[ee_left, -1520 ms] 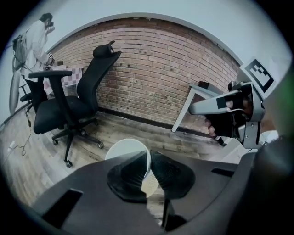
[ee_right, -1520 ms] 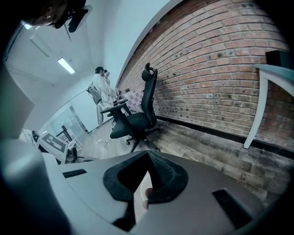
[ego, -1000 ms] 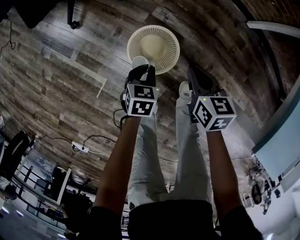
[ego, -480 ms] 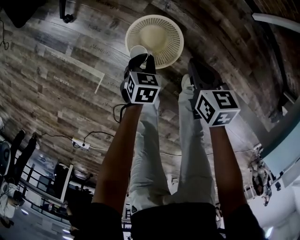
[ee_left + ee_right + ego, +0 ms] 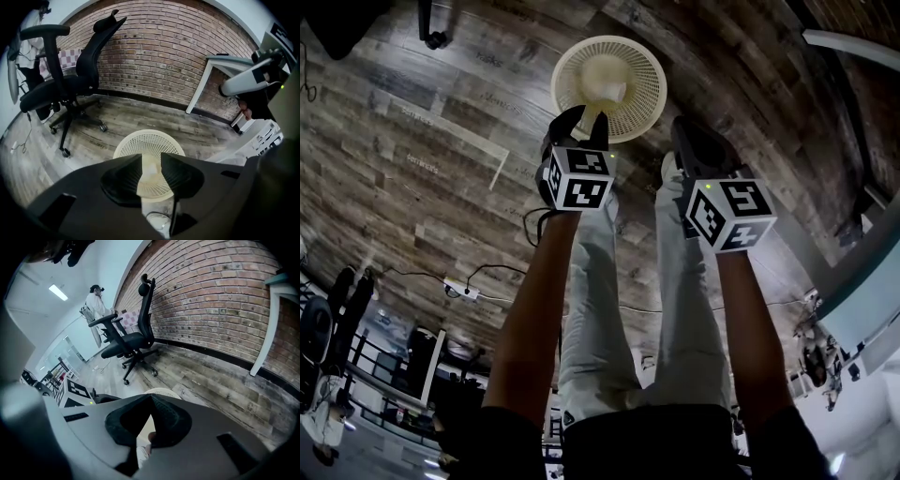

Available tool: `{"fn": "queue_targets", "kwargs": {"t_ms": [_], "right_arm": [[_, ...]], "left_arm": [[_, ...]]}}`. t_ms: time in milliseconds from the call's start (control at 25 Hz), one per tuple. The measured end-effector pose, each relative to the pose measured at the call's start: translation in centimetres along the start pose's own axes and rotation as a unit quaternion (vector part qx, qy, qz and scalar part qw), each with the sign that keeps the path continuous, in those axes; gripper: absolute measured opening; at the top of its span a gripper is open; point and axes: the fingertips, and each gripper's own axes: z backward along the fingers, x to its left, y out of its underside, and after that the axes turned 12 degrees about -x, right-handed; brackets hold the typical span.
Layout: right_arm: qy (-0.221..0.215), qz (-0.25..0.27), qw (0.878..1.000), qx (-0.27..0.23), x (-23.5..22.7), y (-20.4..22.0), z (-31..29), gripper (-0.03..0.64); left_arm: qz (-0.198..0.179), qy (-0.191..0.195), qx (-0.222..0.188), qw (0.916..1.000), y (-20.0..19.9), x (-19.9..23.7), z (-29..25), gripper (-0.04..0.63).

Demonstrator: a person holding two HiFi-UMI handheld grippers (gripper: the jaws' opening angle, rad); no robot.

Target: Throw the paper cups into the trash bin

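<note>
Paper cup [image 5: 150, 171] seems to be the pale shape down inside the trash bin [image 5: 649, 66], though it is too faint to be sure; the bin is a cream basket full of little holes, and it stands on the floor [image 5: 412, 112] just in front of the person's feet.

The left gripper [image 5: 151, 159] hangs right over the bin and points down into it; its jaws have just been opening, they now stand apart, and nothing is pinched between them; only the inside of the bin shows through the gap. The right gripper [image 5: 151, 401] is beside it, its jaws are pressed together at the tips, and I see no cup in them.

To do this step well, I think the open claw should wait over the middle of the bin until the cup is clear; then it should lift straight up, so it does not bump the rim.

The floor is dark wood planks; a power strip [image 5: 461, 295] lies on it, well apart from the bin. A black office chair [image 5: 70, 79] stands by a brick wall [image 5: 178, 56]; a white desk [image 5: 234, 61] is at the side; a person [image 5: 96, 303] stands far back.
</note>
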Motion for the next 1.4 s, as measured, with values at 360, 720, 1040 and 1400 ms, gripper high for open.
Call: {"fn": "queue_targets", "kwargs": {"t_ms": [360, 720, 1040, 1400], "right_arm": [[-0.006, 0.006, 1.0, 0.001, 0.8, -0.6, 0.7, -0.005], [-0.016, 0.015, 1.0, -0.004, 3.3, -2.7, 2.2, -0.005], [-0.002, 0.001, 1.0, -0.02, 5.7, -5.6, 4.6, -0.005], [0.0, 0.007, 0.999, -0.043, 8.2, -10.2, 8.4, -0.005]], "left_arm": [[-0.003, -0.006, -0.007, 1.0, -0.4, 0.0, 2.0, 0.018], [0.015, 0.02, -0.035, 0.9991, -2.7, -0.2, 6.2, 0.009], [-0.014, 0.052, -0.076, 0.9956, -7.9, 1.8, 11.9, 0.008], [-0.023, 0.037, -0.121, 0.9917, -15.0, 2.6, 18.0, 0.008]]}}
